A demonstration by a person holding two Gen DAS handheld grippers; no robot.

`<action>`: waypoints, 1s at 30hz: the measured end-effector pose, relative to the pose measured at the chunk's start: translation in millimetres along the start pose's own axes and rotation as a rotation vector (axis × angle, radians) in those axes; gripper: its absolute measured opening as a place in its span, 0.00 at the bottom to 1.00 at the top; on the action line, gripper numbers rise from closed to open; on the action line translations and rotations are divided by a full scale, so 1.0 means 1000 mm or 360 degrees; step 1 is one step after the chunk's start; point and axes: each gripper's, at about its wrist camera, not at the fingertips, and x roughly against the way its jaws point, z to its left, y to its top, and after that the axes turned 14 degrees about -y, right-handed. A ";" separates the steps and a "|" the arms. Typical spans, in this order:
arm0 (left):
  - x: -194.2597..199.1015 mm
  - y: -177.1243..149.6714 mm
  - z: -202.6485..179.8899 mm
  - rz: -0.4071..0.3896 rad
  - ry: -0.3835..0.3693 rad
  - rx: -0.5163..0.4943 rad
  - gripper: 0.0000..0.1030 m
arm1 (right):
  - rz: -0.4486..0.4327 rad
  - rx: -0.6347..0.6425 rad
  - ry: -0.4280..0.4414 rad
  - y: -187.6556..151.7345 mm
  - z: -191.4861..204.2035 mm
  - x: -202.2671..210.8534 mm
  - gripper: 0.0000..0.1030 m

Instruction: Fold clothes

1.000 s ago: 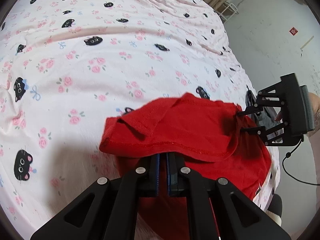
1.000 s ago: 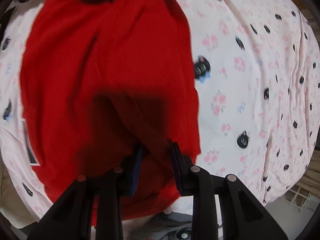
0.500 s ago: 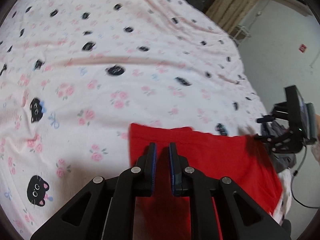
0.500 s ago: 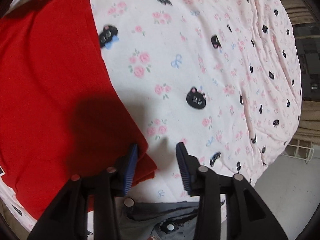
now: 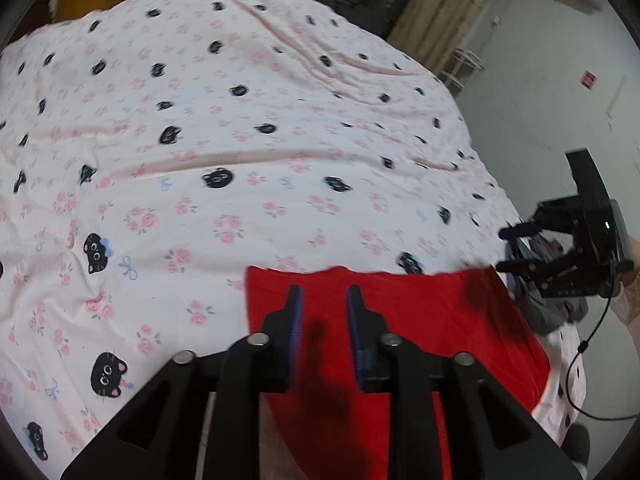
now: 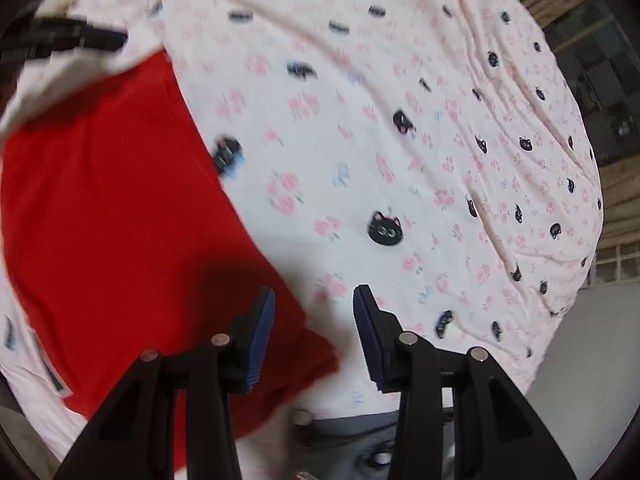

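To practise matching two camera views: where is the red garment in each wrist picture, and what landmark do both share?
Left wrist: red garment lies bottom centre to right, under the open left tongs.
Right wrist: red garment fills the left side, beside the open right tongs.
Shared landmark: the cat-print bedsheet.

Garment (image 5: 420, 320) flat on bedsheet (image 5: 240, 140).

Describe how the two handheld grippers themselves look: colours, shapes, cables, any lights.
Both the left gripper and the right gripper are matte black angular linkages with silver round pivot pins and two fingers faced with ribbed blue pads. Seen from the left wrist, the right gripper carries a boxy black body with a small green light and a thin black cable.
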 end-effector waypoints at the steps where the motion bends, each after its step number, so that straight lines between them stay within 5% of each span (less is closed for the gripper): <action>1: 0.001 -0.003 -0.007 0.0019 -0.0010 -0.0030 0.30 | -0.0018 -0.0052 0.0015 -0.001 0.001 0.006 0.41; 8: 0.015 -0.036 -0.049 0.0186 0.0011 -0.0193 0.32 | 0.0021 -0.0495 -0.0001 -0.041 0.036 0.041 0.41; 14: 0.035 -0.067 -0.067 0.0199 0.0067 -0.0238 0.44 | -0.0070 -0.0743 -0.0016 -0.080 0.089 0.081 0.41; 18: 0.051 -0.101 -0.059 0.0205 0.0105 -0.0218 0.45 | -0.0056 -0.0841 -0.0027 -0.109 0.115 0.090 0.41; 22: 0.047 -0.134 -0.043 0.0361 0.0118 -0.0273 0.45 | -0.0030 -0.0968 0.0047 -0.151 0.118 0.086 0.42; 30: 0.041 -0.134 -0.035 0.0384 0.0036 -0.0467 0.45 | -0.0012 -0.1050 0.0170 -0.204 0.116 0.069 0.42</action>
